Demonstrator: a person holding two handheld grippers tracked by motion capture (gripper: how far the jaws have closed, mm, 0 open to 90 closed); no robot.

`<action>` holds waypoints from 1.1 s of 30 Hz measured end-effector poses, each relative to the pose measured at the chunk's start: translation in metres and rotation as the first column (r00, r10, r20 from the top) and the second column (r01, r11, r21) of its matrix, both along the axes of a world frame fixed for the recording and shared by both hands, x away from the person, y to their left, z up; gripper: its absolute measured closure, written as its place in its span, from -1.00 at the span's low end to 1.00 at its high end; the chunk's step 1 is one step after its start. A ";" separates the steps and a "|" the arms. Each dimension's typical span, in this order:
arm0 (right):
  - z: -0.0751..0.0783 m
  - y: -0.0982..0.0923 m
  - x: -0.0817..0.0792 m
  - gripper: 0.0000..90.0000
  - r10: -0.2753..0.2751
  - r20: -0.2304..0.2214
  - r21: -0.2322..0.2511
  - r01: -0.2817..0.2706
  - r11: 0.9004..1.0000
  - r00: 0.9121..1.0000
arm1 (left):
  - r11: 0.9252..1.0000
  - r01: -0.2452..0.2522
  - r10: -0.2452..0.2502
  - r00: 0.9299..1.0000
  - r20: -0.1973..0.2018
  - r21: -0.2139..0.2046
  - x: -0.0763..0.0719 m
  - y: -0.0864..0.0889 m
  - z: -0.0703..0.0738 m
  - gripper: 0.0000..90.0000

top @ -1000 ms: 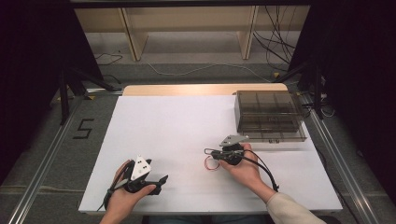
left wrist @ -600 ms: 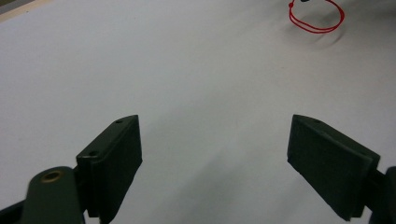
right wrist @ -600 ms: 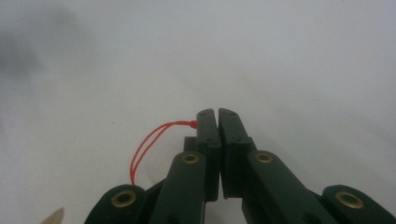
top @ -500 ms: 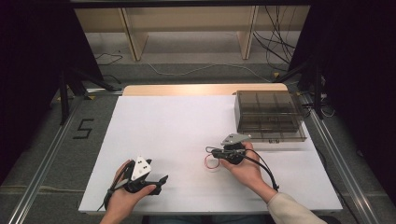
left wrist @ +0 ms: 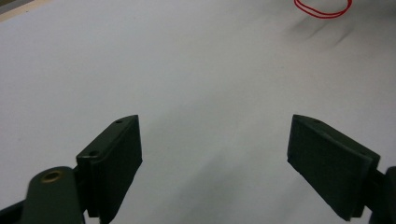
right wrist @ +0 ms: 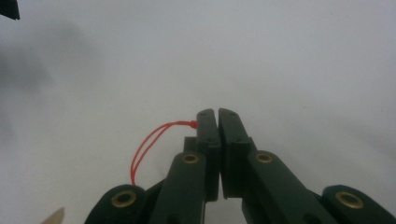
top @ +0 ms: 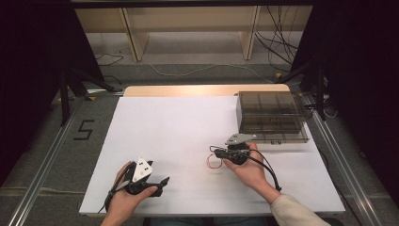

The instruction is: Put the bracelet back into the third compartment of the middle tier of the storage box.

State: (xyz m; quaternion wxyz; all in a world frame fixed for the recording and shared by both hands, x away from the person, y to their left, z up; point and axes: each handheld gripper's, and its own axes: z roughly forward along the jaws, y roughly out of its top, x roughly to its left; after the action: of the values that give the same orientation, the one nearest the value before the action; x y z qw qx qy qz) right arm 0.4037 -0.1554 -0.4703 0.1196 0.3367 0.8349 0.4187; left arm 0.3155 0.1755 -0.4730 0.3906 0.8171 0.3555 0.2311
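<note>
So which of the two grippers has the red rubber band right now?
The right gripper: its jaws are shut on the red rubber band, which loops out to one side. The left gripper has its jaws wide apart over bare white tabletop.

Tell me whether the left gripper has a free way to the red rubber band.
Probably yes: the left gripper is open, and bare white table lies between it and the red rubber band, which the right gripper pinches.

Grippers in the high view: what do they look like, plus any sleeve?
Both the left gripper and the right gripper are black, two-jawed, each topped by a grey three-cornered plate and trailing a black cable. Brass-coloured pivot rivets show up close. The right forearm wears a cream sleeve.
</note>
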 end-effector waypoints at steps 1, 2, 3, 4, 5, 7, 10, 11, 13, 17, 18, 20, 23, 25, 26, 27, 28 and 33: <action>0.001 -0.001 0.000 0.97 -0.001 0.001 0.001 0.001 1.000 1.000 | 1.000 0.000 0.000 1.000 0.000 0.001 0.000 0.000 0.000 -0.61; 0.001 -0.001 0.000 0.97 -0.001 0.001 0.001 0.001 1.000 1.000 | 1.000 0.000 0.000 1.000 -0.001 -0.001 0.000 0.000 0.000 -0.61; 0.001 -0.001 0.000 0.97 -0.002 0.001 0.002 0.002 1.000 1.000 | 1.000 -0.001 0.001 1.000 -0.001 -0.001 0.000 0.000 0.000 -0.61; 0.001 -0.001 0.000 0.97 -0.002 0.002 0.003 0.002 1.000 1.000 | 1.000 0.001 -0.001 1.000 0.001 0.001 0.000 0.000 0.000 -0.61; 0.002 -0.001 0.000 0.97 -0.005 0.000 0.006 0.005 1.000 1.000 | 1.000 0.000 0.000 1.000 0.001 0.000 0.000 0.000 0.000 -0.61; 0.002 -0.002 0.000 0.97 -0.006 -0.001 0.008 0.006 1.000 1.000 | 1.000 0.000 0.000 1.000 0.000 0.000 0.000 0.000 0.000 -0.61; 0.003 -0.003 0.000 0.97 -0.008 0.000 0.013 0.008 1.000 1.000 | 1.000 -0.001 0.001 1.000 0.000 0.000 0.000 0.000 0.000 -0.61; 0.004 -0.003 0.000 0.97 -0.009 0.001 0.014 0.009 1.000 1.000 | 1.000 -0.001 0.001 1.000 0.000 0.000 0.000 0.000 0.000 -0.61; 0.005 -0.004 0.000 0.97 -0.012 0.000 0.017 0.012 1.000 1.000 | 1.000 0.000 0.000 1.000 0.002 0.001 0.000 0.000 0.000 -0.61; 0.006 -0.005 0.000 0.97 -0.017 0.000 0.026 0.017 1.000 1.000 | 1.000 -0.001 0.001 1.000 0.000 -0.001 0.000 0.000 0.000 -0.61; 0.007 -0.006 0.000 0.97 -0.015 0.002 0.024 0.015 1.000 1.000 | 1.000 0.001 -0.001 1.000 0.001 0.001 0.000 0.000 0.000 -0.61; 0.007 -0.006 0.000 0.97 -0.019 0.003 0.028 0.019 0.999 1.000 | 1.000 0.000 0.000 1.000 0.000 -0.001 0.000 0.000 0.000 -0.61; 0.009 -0.007 0.000 0.97 -0.020 0.004 0.032 0.020 0.999 1.000 | 1.000 0.000 0.000 1.000 0.002 0.002 0.000 0.000 0.000 -0.61; 0.009 -0.008 0.000 0.97 -0.020 0.006 0.034 0.020 0.999 1.000 | 1.000 0.001 -0.001 1.000 0.002 0.002 0.000 0.000 0.000 -0.61; 0.010 -0.008 0.000 0.97 -0.023 0.004 0.035 0.022 0.999 1.000 | 1.000 0.001 -0.001 1.000 0.002 0.002 0.000 0.000 0.000 -0.61; 0.010 -0.008 -0.001 0.97 -0.027 0.004 0.040 0.027 0.999 1.000 | 1.000 0.001 -0.001 1.000 0.001 0.001 0.000 0.000 0.000 -0.61; 0.011 -0.008 -0.001 0.97 -0.028 0.004 0.036 0.028 0.999 1.000 | 1.000 0.001 -0.001 1.000 0.002 0.001 0.000 0.000 0.000 -0.61; 0.012 -0.010 -0.001 0.97 -0.028 0.006 0.039 0.027 0.999 1.000 | 1.000 0.000 0.000 1.000 0.001 0.002 0.000 0.000 0.000 -0.61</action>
State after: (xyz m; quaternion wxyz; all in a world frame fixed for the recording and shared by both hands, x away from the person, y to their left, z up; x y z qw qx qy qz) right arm 0.4029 -0.1655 -0.4584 0.1214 0.3491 0.8216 0.4340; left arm 0.3156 0.1755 -0.4730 0.3900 0.8173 0.3550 0.2320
